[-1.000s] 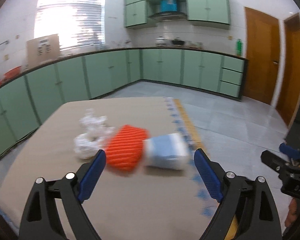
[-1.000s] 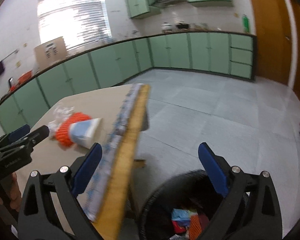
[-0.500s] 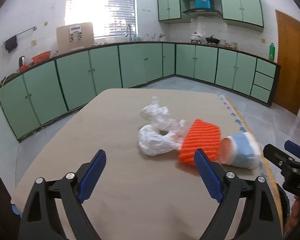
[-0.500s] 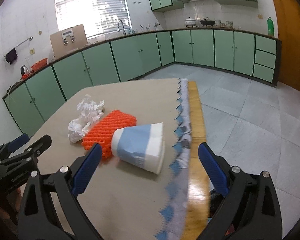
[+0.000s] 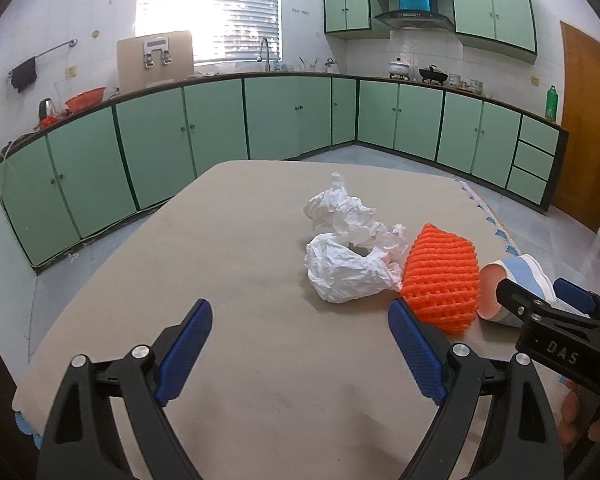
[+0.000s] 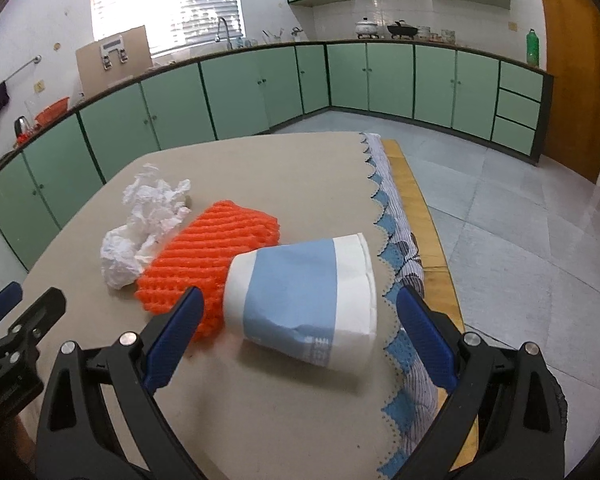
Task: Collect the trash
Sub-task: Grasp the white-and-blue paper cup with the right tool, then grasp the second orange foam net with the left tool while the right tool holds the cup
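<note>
Three pieces of trash lie together on the beige table [image 5: 228, 240]. A crumpled white paper wad [image 5: 348, 248] [image 6: 140, 224] is on the left. An orange foam fruit net [image 5: 440, 276] [image 6: 208, 252] touches it. A blue and white paper cup [image 6: 304, 304] [image 5: 508, 288] lies on its side at the right. My right gripper [image 6: 296, 336] is open, its fingers either side of the cup. My left gripper [image 5: 300, 344] is open over bare table, short of the paper wad. The right gripper [image 5: 548, 316] shows in the left wrist view by the cup.
The table's right edge [image 6: 404, 264] carries a scalloped blue and white cloth trim over a wooden rim. Green kitchen cabinets [image 5: 220, 132] run along the walls. Tiled floor [image 6: 520, 220] lies to the right, with brown doors [image 6: 572, 80] beyond.
Both grippers swung left from the floor and bin side toward the table. The right gripper closed in on the cup, which now lies between its fingers. The left view now centres on the table.
</note>
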`<state>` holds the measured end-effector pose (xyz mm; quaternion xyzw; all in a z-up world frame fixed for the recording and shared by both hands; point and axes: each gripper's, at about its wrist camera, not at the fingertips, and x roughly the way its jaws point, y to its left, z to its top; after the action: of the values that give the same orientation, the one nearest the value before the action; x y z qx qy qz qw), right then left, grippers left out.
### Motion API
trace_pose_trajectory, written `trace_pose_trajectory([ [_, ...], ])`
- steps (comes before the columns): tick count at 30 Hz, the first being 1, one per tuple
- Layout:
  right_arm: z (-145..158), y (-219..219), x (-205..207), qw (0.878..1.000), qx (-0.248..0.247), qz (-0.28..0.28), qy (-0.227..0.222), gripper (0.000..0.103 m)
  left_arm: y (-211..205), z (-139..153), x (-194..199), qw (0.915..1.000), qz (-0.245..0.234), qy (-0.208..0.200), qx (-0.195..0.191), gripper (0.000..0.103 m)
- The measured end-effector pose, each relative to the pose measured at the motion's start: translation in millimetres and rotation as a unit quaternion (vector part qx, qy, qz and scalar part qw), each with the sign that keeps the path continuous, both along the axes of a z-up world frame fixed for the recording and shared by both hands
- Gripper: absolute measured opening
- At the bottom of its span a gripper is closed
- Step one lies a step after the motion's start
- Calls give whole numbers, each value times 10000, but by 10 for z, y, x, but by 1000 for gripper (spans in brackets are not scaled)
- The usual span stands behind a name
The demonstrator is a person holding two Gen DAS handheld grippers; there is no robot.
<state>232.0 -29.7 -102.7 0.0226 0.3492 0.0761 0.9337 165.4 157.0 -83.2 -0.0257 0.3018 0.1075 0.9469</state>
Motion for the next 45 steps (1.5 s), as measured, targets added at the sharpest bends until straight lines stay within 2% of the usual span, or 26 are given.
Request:
trace_pose_trajectory([
  [9,-73,10,169,9996,-45,-142,229,94,16,-49,78,9999,-57,55,-95,88],
  [19,-88,12,185,9995,-58,-175,259,93,-48,-59,126,9998,-124,89,-115,88],
  [26,-96,-20,194,9994,-49,-158,294,81,-80,-77,149,9997,-151,131,-114,88],
  [28,-89,-27,188,9994,-48,-113,308,73,-95,-87,153,9997,-164,138,-122,88],
  [35,-52,-102,134,9996,-26,-57,265,72,-233,-94,190,9993,-311,163,-142,88],
  [45,54,-471,68,9995,-79,-250,161,72,-553,-82,327,9976,-636,175,-230,88],
])
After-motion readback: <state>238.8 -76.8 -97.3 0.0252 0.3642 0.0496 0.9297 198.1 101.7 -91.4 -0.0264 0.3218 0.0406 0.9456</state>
